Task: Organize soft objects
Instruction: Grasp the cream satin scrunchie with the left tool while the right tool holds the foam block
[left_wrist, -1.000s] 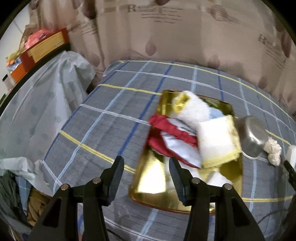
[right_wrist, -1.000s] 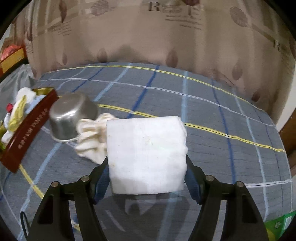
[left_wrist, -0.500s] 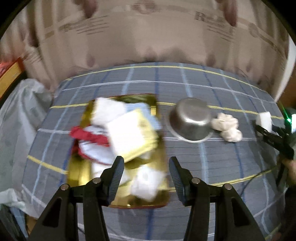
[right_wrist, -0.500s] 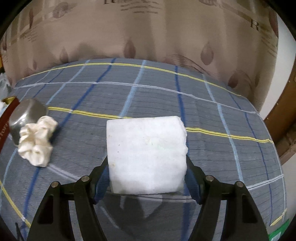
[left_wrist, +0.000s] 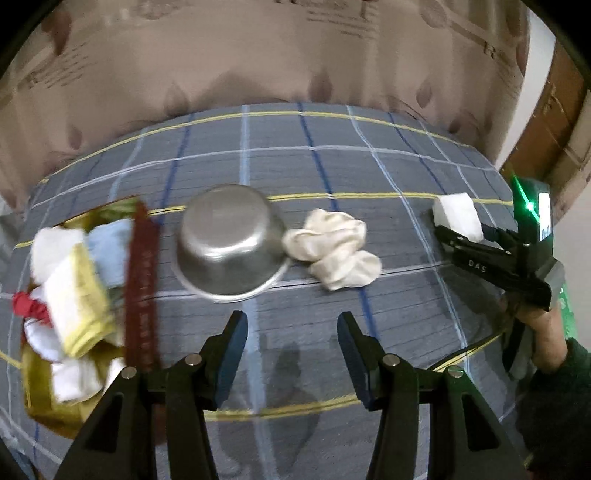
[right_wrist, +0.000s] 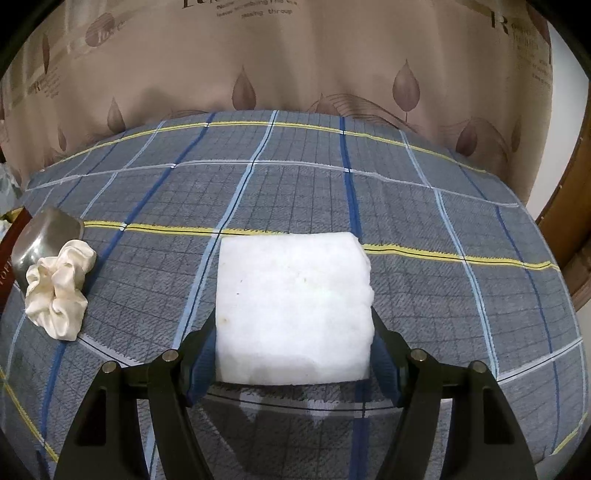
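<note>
The gold tray (left_wrist: 44, 406) at the left edge of the left wrist view is blurred and partly cut off, so the heap of cloths (left_wrist: 70, 280) in it reads only as white, yellow, pale blue and red patches; its dark red side wall (left_wrist: 142, 291) faces the metal bowl (left_wrist: 229, 243). The bowl lies upside down on the checked bedcover (right_wrist: 295, 192), and in the right wrist view only a sliver of it shows at the left border. A cream scrunchie (left_wrist: 332, 251) lies crumpled just right of the bowl, touching its rim, its longer side running away from the bowl. The left gripper (left_wrist: 291, 354) hangs over bare bedcover in front of the bowl and scrunchie, jaws wide and holding nothing. Well to the right of the bowl, the right gripper (right_wrist: 295, 354) has its jaws pressed on both sides of a white foam block (right_wrist: 293, 306), roughly square, its flat face towards the camera and its lower edge hidden behind the jaws. A hand (left_wrist: 532, 321) in a dark sleeve (left_wrist: 557, 398) carries that gripper, half out of the left wrist view.
</note>
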